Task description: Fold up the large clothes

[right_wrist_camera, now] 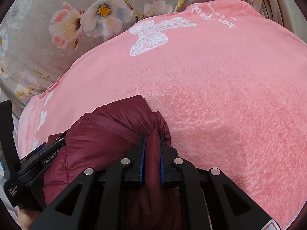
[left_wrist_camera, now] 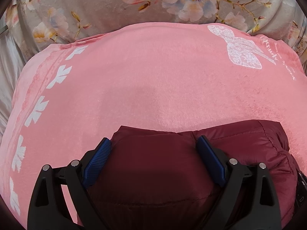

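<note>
Jaws spread on the left gripper [left_wrist_camera: 153,159] straddled the maroon puffer jacket [left_wrist_camera: 191,172], while the right gripper [right_wrist_camera: 152,149] pinched a ridge of its fabric. Bunched on a pink blanket [left_wrist_camera: 153,72], the jacket lay directly beneath both tools, its bulk running between them.

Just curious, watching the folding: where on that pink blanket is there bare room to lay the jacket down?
The blanket lies bare between the butterfly print, the leaf border and the jacket. It is crowded near the jacket, where both tongs work.
</note>
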`<state>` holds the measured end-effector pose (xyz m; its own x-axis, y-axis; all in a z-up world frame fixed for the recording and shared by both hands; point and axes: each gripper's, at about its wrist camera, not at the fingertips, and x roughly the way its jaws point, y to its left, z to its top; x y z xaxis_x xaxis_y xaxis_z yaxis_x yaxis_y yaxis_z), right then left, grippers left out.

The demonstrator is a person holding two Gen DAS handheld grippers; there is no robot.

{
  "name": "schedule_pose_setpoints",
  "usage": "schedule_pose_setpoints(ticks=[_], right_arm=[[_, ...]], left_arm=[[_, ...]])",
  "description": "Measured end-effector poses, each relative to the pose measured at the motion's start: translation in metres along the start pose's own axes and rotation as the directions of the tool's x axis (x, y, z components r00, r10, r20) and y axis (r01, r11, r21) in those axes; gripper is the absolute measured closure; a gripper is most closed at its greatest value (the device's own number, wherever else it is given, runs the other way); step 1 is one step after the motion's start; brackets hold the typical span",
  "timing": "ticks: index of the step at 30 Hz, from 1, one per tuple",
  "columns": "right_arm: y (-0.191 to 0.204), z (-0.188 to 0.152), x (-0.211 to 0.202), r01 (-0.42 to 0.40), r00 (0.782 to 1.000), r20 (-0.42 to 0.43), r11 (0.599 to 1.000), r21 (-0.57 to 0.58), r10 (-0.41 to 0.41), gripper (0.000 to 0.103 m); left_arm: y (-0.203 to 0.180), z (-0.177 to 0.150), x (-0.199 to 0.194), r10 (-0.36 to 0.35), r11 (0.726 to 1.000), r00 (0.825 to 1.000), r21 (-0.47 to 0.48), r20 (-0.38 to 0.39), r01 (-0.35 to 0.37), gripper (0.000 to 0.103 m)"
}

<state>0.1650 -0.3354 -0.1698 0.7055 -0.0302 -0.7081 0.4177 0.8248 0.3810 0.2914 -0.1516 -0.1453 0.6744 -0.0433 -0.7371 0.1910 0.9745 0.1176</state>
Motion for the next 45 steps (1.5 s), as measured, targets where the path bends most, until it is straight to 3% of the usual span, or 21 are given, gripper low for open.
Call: schedule_pose_setpoints(ticks=[5, 7, 12, 16, 18, 19, 22, 25, 30, 37, 40, 45], right_arm=[[-0.021, 0.002, -0.015, -0.114, 0.991, -0.054, 0.988, 0.103, 0.120, 0.089], [-0.031, -0.005, -0.045, -0.113, 0.992, -0.049, 0.987, 0.117, 0.119, 0.064], [-0.050, -0.047, -0.097, -0.148, 0.982, -0.108, 0.988, 0.049, 0.152, 0.057], [-0.046, -0.082, -0.110, -0.216, 0.960, -0.178, 0.976, 0.029, 0.218, 0.057], [-0.041, -0.094, -0.114, -0.215, 0.962, -0.173, 0.977, -0.007, 0.210, 0.057], [-0.037, -0.099, -0.116, -0.190, 0.970, -0.160, 0.981, -0.034, 0.183, 0.061], [-0.030, -0.105, -0.132, -0.176, 0.978, -0.128, 0.982, -0.069, 0.167, 0.089], [-0.021, -0.111, -0.157, -0.181, 0.981, -0.098, 0.977, -0.111, 0.170, 0.094], [-0.020, -0.130, -0.176, -0.163, 0.982, -0.123, 0.978, -0.132, 0.147, 0.096], [-0.035, -0.147, -0.148, -0.146, 0.977, -0.167, 0.986, -0.084, 0.131, 0.096], [-0.033, -0.141, -0.157, -0.145, 0.977, -0.167, 0.987, -0.066, 0.132, 0.088], [-0.025, -0.110, -0.193, -0.091, 0.994, -0.075, 0.991, -0.101, 0.083, 0.087]], left_arm=[[0.007, 0.000, -0.009, -0.044, 0.999, 0.999, 0.013, -0.014, 0.044, 0.014], [0.016, -0.005, -0.029, -0.074, 0.997, 0.997, 0.023, -0.010, 0.075, 0.014], [0.038, -0.036, -0.084, -0.186, 0.982, 0.982, -0.025, -0.036, 0.185, 0.014], [0.041, -0.075, -0.101, -0.232, 0.972, 0.969, -0.066, -0.088, 0.226, 0.014], [0.042, -0.088, -0.107, -0.216, 0.975, 0.972, -0.067, -0.088, 0.211, 0.014], [0.041, -0.094, -0.109, -0.215, 0.976, 0.972, -0.062, -0.094, 0.210, 0.014], [0.043, -0.102, -0.116, -0.201, 0.979, 0.974, -0.054, -0.102, 0.196, 0.014], [0.050, -0.106, -0.123, -0.199, 0.979, 0.975, -0.057, -0.103, 0.194, 0.014], [0.052, -0.117, -0.125, -0.191, 0.981, 0.976, -0.043, -0.109, 0.187, 0.014], [0.049, -0.131, -0.125, -0.195, 0.981, 0.977, -0.037, -0.092, 0.192, 0.012], [0.049, -0.130, -0.128, -0.181, 0.983, 0.979, -0.034, -0.097, 0.178, 0.013], [0.055, -0.111, -0.144, -0.173, 0.985, 0.984, -0.026, -0.050, 0.172, 0.014]])
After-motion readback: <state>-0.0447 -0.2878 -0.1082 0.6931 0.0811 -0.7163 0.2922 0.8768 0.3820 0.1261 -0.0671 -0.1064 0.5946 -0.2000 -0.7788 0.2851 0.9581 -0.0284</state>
